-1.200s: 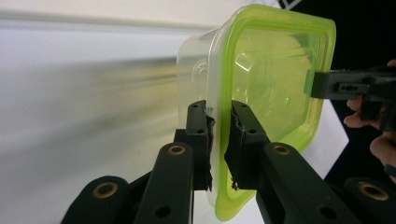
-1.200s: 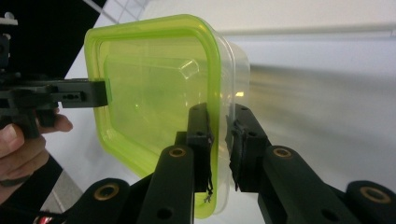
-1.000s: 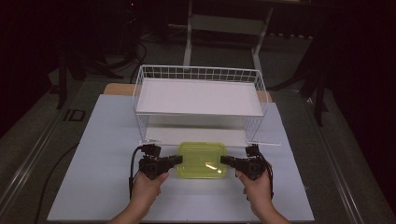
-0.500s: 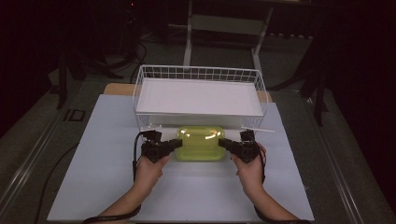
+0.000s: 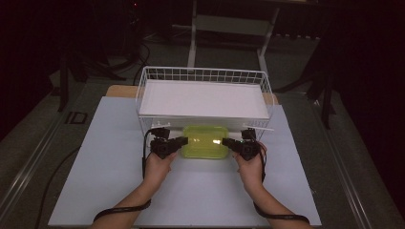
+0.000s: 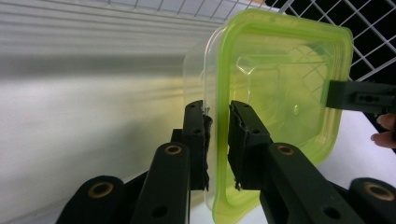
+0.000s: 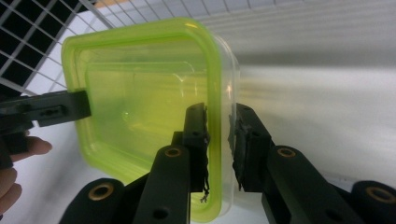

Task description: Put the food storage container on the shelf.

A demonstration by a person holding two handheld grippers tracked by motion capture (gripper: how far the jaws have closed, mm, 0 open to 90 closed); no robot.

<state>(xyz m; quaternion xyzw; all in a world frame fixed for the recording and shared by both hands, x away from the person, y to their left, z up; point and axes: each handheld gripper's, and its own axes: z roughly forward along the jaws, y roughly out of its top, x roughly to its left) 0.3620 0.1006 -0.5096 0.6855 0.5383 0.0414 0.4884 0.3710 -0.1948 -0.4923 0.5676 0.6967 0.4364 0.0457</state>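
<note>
A clear plastic container with a lime-green lid (image 5: 205,141) is held level between both grippers, just at the front foot of the white wire basket (image 5: 203,71). My left gripper (image 5: 184,140) is shut on its left rim, and my right gripper (image 5: 225,141) is shut on its right rim. In the left gripper view the jaws pinch the lid edge of the container (image 6: 280,84) at my left gripper (image 6: 217,109), with the other gripper's jaw (image 6: 362,95) on the far rim. The right gripper view mirrors this: container (image 7: 140,93), right gripper (image 7: 219,112), the opposite jaw (image 7: 46,109).
The wire basket stands raised on the white table mat (image 5: 95,157), with a white flat panel (image 5: 203,98) lying inside it. Its front wire edge (image 5: 162,125) hangs directly over the container's far side. Dark floor and stands surround the table.
Both grippers have carried the container away from the person, from the mat's middle up to the basket's front edge. Both grips are unchanged.
</note>
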